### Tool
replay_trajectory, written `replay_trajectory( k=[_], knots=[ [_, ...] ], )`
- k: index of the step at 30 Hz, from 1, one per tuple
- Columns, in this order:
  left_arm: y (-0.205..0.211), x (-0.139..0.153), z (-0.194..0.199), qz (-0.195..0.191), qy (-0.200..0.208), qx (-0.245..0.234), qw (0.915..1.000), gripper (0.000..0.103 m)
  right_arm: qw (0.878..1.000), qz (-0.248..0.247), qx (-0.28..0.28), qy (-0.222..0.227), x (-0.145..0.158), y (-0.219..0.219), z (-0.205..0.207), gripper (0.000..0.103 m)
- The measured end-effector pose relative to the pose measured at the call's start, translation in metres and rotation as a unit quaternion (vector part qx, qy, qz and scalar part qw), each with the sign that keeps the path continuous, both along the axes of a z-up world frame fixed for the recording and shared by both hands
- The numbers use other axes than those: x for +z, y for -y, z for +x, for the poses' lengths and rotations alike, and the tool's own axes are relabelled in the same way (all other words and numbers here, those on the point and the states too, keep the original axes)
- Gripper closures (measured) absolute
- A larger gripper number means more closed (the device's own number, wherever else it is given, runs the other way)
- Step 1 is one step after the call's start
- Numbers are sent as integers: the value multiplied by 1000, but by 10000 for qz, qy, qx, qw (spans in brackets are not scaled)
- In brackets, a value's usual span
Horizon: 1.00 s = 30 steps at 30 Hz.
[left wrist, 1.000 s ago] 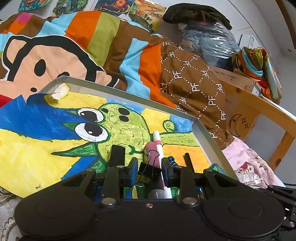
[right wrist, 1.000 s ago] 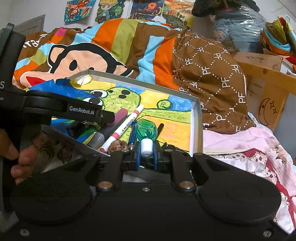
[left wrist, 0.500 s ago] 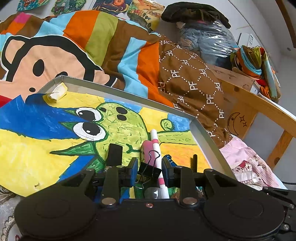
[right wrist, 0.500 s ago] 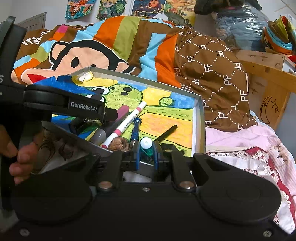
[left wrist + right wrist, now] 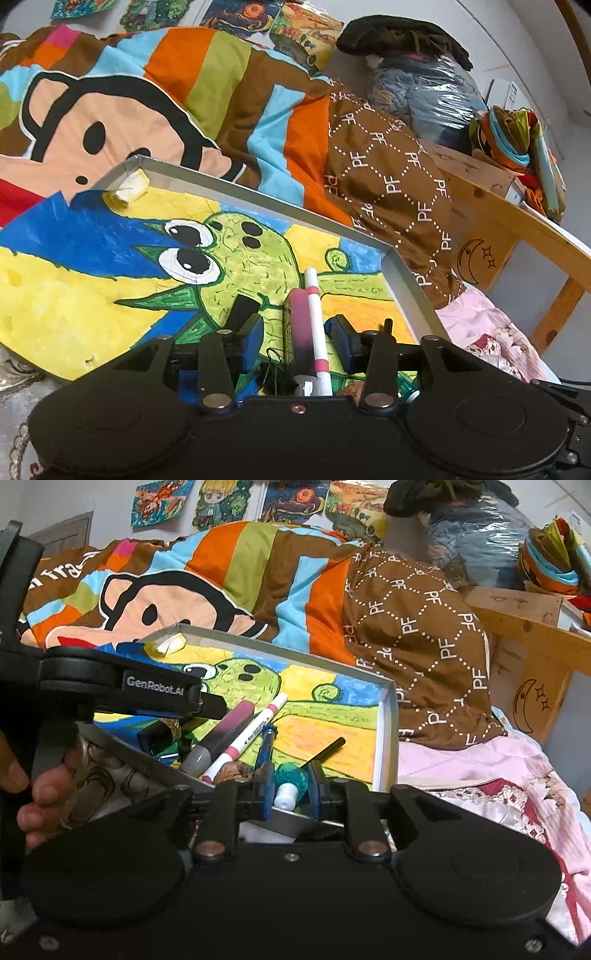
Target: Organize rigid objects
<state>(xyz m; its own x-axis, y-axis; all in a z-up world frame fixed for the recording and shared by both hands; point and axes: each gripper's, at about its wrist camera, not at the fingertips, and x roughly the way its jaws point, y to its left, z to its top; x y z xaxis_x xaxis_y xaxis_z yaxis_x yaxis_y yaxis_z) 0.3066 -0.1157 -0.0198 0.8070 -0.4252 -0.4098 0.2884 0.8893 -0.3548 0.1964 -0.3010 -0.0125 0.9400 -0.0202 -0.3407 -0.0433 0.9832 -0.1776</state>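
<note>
Right now, right gripper (image 5: 289, 788): blue-padded jaws clamped on the small teal bottle with a white cap (image 5: 290, 784), held over the near edge of the shallow grey tray (image 5: 387, 738); the bottle's lower body is hidden by the pads.
Left gripper (image 5: 294, 334): jaws apart, nothing between the pads, low over the tray floor.
Black binder clip (image 5: 275, 376): lying under the left gripper, partly cut off by its body.
Tray contents: pink-capped grey marker (image 5: 218, 740), white pen with pink bands (image 5: 247, 738), blue pen (image 5: 266, 744), thin black pen (image 5: 325, 751), brown walnut-like lump (image 5: 231, 771) half hidden.
Tray lining: painted green cartoon drawing (image 5: 240, 258).
Far corner: crumpled pale wad (image 5: 127, 188), hard to identify.
Surroundings: striped monkey-print blanket (image 5: 147, 103); a person's fingers (image 5: 40, 805) on the left handle.
</note>
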Motion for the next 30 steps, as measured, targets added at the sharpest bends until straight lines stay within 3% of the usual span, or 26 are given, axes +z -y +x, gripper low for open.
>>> replay_trajectory(
  k=[3,10,12,16,26,30],
  knots=[
    [-2,7,-6,-26,47,66,10000,53,10000,21,-10,92,7,1,-5,72],
    [-14,28,-26,9,234,335,9992,41,9995,59,32,294,27,4,-17,64],
    [-18,36,-33,21,253,408,9988,37,9993,95,28,374,34,5,-20,52],
    [-27,53,-47,105,365,542,9978,31,9984,162,47,537,49,7,-28,46],
    [-50,92,-95,161,641,931,9935,15,9941,427,217,969,90,6,-57,3],
    [-60,105,-119,211,763,1064,9912,6,9920,632,284,1060,108,9,-72,1]
  ],
)
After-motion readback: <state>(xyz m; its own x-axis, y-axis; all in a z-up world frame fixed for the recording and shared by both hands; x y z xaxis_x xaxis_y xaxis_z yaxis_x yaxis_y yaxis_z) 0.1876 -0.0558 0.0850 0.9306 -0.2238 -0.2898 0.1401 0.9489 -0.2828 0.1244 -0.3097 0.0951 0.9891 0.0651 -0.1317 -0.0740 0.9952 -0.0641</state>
